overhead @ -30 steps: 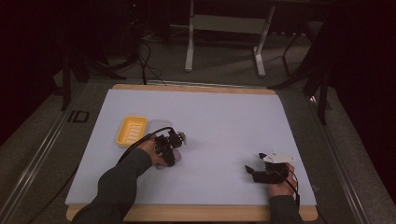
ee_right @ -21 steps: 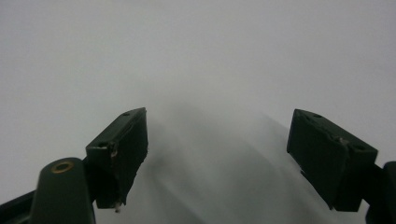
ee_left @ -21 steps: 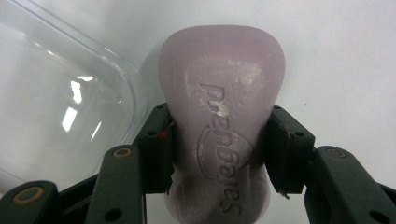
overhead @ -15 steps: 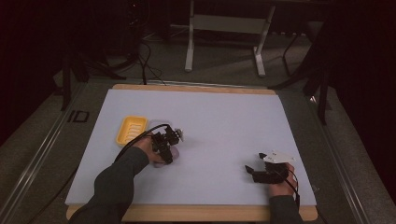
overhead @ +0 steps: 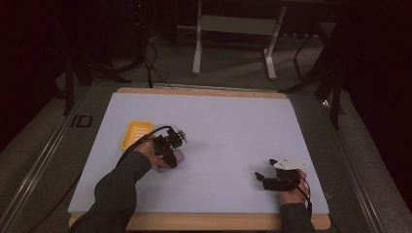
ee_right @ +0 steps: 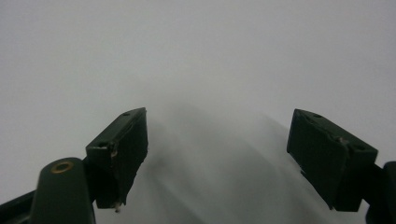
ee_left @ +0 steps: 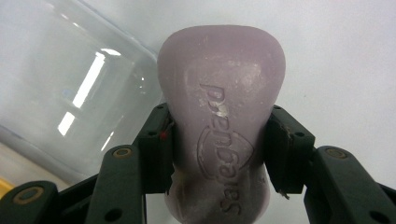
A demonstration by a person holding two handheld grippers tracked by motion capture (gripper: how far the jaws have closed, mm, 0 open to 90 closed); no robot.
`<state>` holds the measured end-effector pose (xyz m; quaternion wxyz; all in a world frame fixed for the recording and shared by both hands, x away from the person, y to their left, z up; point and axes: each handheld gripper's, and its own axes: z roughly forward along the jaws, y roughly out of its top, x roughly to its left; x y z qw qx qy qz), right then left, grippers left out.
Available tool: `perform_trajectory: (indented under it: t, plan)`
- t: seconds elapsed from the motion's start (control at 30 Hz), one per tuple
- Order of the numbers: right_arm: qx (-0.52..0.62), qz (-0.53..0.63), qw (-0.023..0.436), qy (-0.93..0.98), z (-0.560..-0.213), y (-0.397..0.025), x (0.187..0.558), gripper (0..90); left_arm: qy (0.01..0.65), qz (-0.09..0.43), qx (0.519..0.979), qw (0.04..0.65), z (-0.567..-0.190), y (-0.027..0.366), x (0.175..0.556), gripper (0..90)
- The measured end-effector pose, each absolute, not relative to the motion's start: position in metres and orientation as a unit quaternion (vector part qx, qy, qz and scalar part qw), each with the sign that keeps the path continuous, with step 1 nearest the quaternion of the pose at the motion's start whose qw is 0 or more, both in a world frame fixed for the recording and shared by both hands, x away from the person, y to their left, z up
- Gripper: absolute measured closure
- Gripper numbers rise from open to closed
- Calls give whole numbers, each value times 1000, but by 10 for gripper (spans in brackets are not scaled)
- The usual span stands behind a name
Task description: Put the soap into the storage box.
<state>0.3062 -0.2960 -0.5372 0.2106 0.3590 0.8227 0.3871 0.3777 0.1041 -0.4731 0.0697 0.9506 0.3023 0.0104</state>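
A pale purple soap bar [ee_left: 219, 70] with an embossed brand name sits between the jaws of my left gripper [ee_left: 219, 135], which is shut on its sides. In the high view this gripper [overhead: 170, 153] holds the soap bar [overhead: 178, 156] low over the white table mat, just right of a yellow soap dish [overhead: 135, 133]. A clear plastic cover [ee_left: 70, 93] lies right behind the soap, to its left. My right gripper [overhead: 261, 177] rests near the mat's front right; its jaws [ee_right: 217, 144] stand wide open with nothing between them.
The white mat [overhead: 233, 126] lies on a wood-edged table [overhead: 204, 91]. A cable [overhead: 141, 141] loops from the left gripper over the dish's near corner. Metal stand legs [overhead: 197, 48] and dark floor lie beyond the far edge.
My left gripper, with the soap bar in it, has shifted a little to the left, toward the yellow dish. The right gripper has stayed put.
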Motion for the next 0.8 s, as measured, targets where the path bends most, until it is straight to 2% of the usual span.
perform_trajectory:
  t: [0.8]
  plan:
    - [359, 387, 211, 823, -537, -296, 306, 201, 345, 38, 933, 98, -445, 133, 386, 500]
